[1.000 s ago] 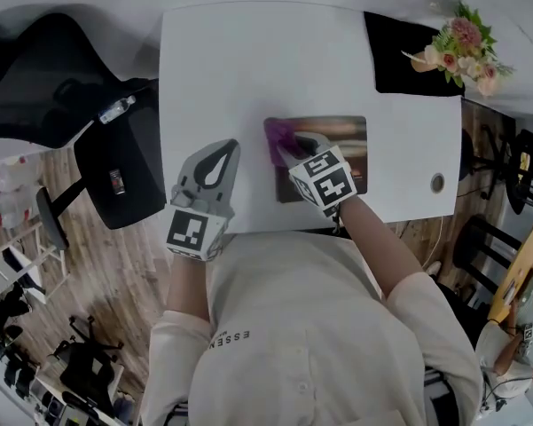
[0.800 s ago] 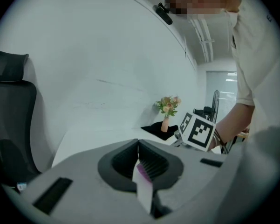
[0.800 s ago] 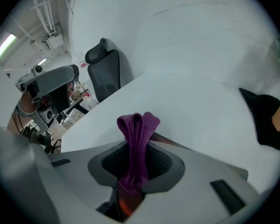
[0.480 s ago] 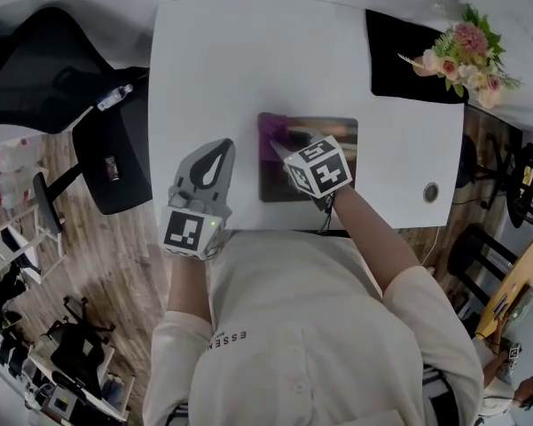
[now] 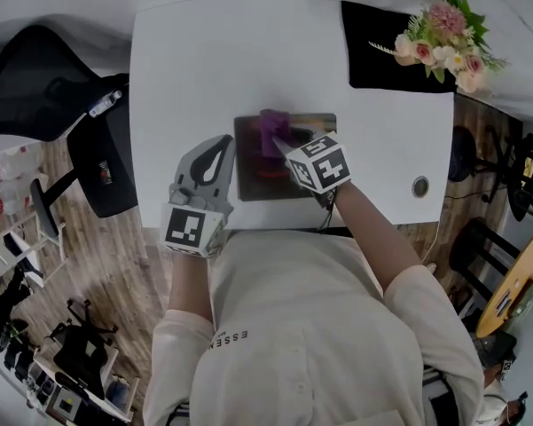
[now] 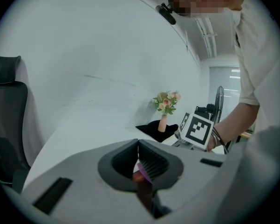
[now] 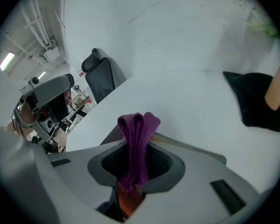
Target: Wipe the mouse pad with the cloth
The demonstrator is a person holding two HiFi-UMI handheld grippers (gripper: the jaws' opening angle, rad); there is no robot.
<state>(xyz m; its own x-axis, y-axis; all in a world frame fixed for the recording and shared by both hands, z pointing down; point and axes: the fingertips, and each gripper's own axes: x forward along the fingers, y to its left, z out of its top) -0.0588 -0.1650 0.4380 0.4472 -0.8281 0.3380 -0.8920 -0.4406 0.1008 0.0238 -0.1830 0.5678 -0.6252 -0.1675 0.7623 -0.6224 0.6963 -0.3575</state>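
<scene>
While R gripper (image 5: 282, 145) clamps cloth (image 5: 270, 128) on mouse pad (image 5: 254, 181), L gripper (image 5: 219, 147) closed

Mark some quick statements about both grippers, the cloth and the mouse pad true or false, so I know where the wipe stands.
1. The right gripper is clamped on the purple cloth. True.
2. The left gripper grips the cloth too. False: its jaws are together with nothing between them.
3. The cloth is over the far part of the mouse pad. True.
4. The flowers stand on the mouse pad. False: they stand on a black mat at the table's far right.
</scene>
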